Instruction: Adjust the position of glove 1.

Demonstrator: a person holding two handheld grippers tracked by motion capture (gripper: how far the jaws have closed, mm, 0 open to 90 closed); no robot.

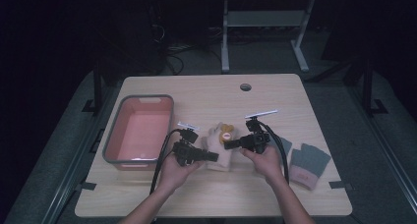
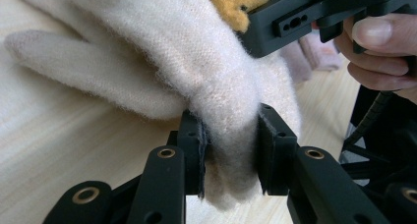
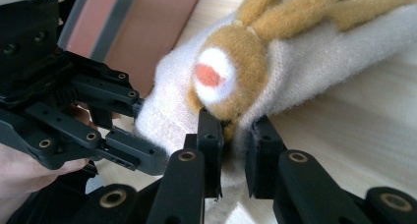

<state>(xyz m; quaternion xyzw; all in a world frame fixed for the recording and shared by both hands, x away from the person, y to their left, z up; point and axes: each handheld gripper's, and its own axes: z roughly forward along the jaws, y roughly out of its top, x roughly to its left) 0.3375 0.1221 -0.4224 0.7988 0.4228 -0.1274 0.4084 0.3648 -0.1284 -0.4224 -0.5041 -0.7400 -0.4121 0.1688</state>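
Both tools were clamped on the cream glove (image 1: pixel 219 148), left tool (image 1: pixel 210 156) and right tool (image 1: pixel 231 145) on opposite edges, probably to lift it level toward the pink bin (image 1: pixel 114 155).

High view: fixed above the person's side, facing forward and down, far enough to take in the whole worktop (image 1: pixel 275 194).
Left claw view: rides the left claw (image 2: pixel 230 153), looking along its jaws, very near the cream glove (image 2: pixel 162 52).
Right claw view: rides the right claw (image 3: pixel 235 153), equally near.
Shared: cream glove, centre of all three frames.
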